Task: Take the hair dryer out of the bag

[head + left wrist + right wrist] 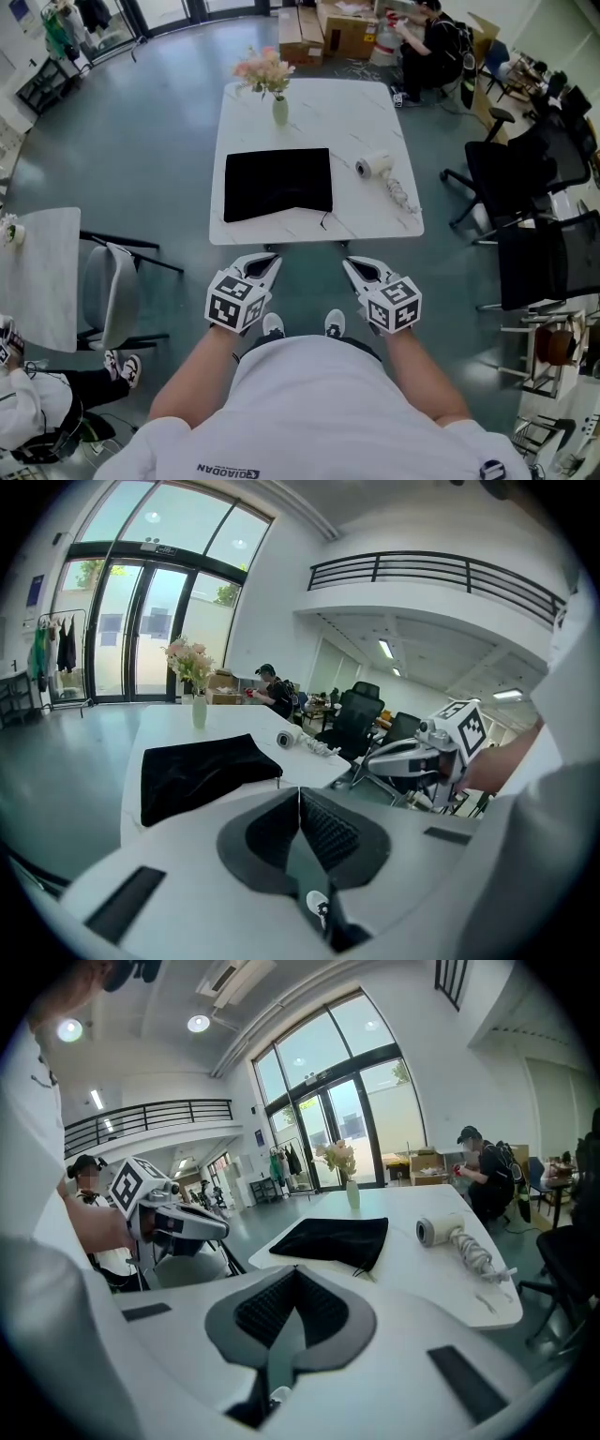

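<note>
Your left gripper point(267, 261) and right gripper point(354, 267) both have their fingers clenched on nothing; each gripper's own view shows the ribbed pads meeting at the tips. Only the head view shows both grippers on the near side of the black bag point(277, 183), short of the desk point(319, 108) edge and above your shoes point(273, 324). The hair dryer point(375, 166) lies on the desk outside the bag, to its right and apart from it. The right gripper view shows its coiled cord point(476, 1252) trailing away from the bag; in the left gripper view the dryer is small. Beyond the bag stands a vase of flowers point(279, 111). The head view also shows black office chairs point(511, 178) farther right of the bag.
</note>
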The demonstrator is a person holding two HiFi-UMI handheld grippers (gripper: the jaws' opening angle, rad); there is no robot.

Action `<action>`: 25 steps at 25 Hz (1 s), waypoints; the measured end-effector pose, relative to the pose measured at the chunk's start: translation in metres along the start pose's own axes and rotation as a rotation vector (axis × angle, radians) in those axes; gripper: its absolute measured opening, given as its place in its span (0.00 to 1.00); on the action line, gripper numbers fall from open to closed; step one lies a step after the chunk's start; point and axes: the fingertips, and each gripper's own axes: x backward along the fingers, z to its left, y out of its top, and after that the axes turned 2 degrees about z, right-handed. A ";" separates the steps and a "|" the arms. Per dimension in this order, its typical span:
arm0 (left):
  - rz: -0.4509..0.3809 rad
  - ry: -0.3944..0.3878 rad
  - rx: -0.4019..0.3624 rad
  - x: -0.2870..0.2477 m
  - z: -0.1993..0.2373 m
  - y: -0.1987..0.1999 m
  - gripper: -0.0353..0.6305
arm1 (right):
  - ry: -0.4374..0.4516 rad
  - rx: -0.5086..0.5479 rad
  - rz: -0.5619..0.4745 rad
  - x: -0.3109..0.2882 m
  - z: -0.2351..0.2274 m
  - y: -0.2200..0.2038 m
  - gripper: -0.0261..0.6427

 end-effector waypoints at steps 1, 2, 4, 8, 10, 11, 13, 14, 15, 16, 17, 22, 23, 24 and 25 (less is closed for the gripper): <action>0.000 0.001 0.004 0.000 0.001 -0.001 0.08 | -0.002 -0.004 0.001 0.000 0.000 0.000 0.06; 0.001 0.000 0.007 0.001 0.002 -0.002 0.08 | -0.004 -0.009 0.002 0.000 0.000 -0.001 0.06; -0.002 -0.007 0.012 0.001 0.000 -0.003 0.08 | -0.006 -0.013 0.007 0.001 0.001 -0.003 0.06; -0.009 -0.017 0.013 0.001 -0.005 -0.002 0.08 | -0.010 -0.021 0.020 0.003 0.001 -0.009 0.06; -0.010 -0.017 0.012 0.002 -0.005 -0.002 0.08 | -0.011 -0.021 0.020 0.004 0.002 -0.010 0.06; -0.011 -0.016 0.009 0.002 -0.005 -0.002 0.08 | -0.012 -0.020 0.019 0.004 0.002 -0.010 0.06; -0.012 -0.016 0.002 0.002 -0.005 -0.001 0.08 | -0.013 -0.017 0.017 0.005 0.002 -0.010 0.06; -0.012 -0.018 -0.001 0.002 -0.006 0.000 0.08 | -0.015 -0.017 0.017 0.005 0.001 -0.010 0.06; -0.011 -0.019 -0.004 0.001 -0.006 0.000 0.08 | -0.016 -0.018 0.017 0.006 0.001 -0.010 0.06; -0.010 -0.021 -0.007 0.001 -0.007 0.000 0.08 | -0.017 -0.018 0.018 0.006 0.001 -0.010 0.06; -0.007 -0.022 -0.009 0.000 -0.007 0.000 0.08 | -0.017 -0.018 0.019 0.006 0.001 -0.011 0.06; 0.010 -0.022 -0.014 -0.001 -0.008 -0.003 0.08 | -0.011 -0.001 0.031 0.008 0.006 -0.014 0.06; 0.012 -0.023 -0.014 -0.001 -0.008 -0.004 0.08 | -0.010 0.001 0.032 0.008 0.007 -0.015 0.06; 0.013 -0.023 -0.015 -0.001 -0.008 -0.004 0.08 | -0.009 0.003 0.034 0.008 0.007 -0.016 0.06; 0.015 -0.023 -0.015 -0.002 -0.008 -0.005 0.08 | -0.009 0.003 0.035 0.008 0.007 -0.016 0.06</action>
